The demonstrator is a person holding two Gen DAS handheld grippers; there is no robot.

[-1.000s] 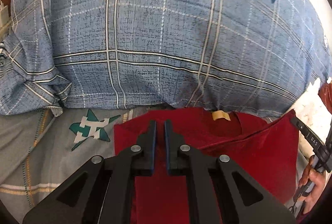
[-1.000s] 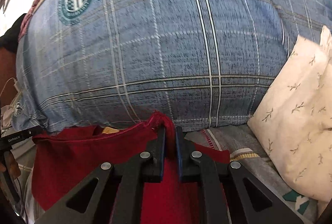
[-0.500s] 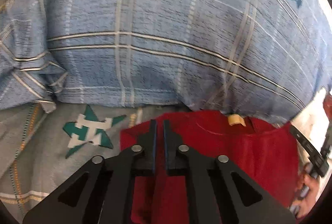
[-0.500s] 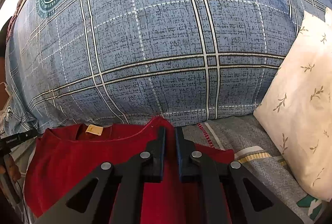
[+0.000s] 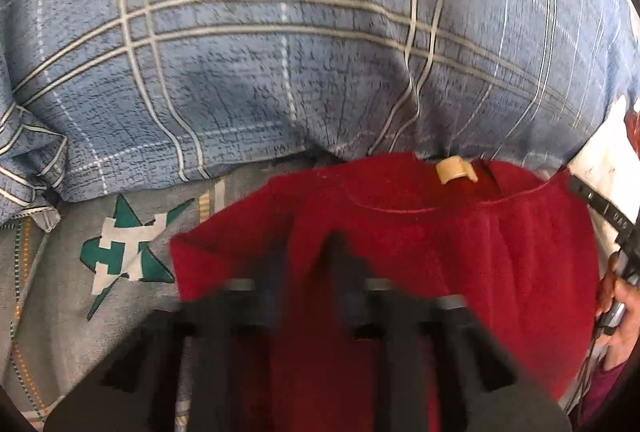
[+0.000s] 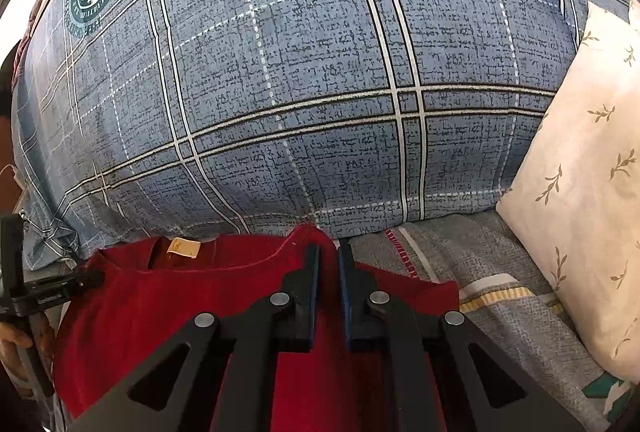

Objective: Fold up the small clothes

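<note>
Bedsheet [image 5: 60, 296] carries our red shirt [image 5: 500, 252] against the plaid pillow [image 6: 320, 92]. We clamp its left shoulder in the blurred left gripper [image 5: 308, 272], its right shoulder in the right gripper [image 6: 329, 260]; floral pillow [image 6: 580, 172] rightmost.

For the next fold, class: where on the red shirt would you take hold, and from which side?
Grip the red shirt at its shoulder seams, either side of the neckline with the tan label. Come from the hem side, since the blue plaid pillow blocks the collar edge. The right gripper seems shut on one shoulder already.
</note>
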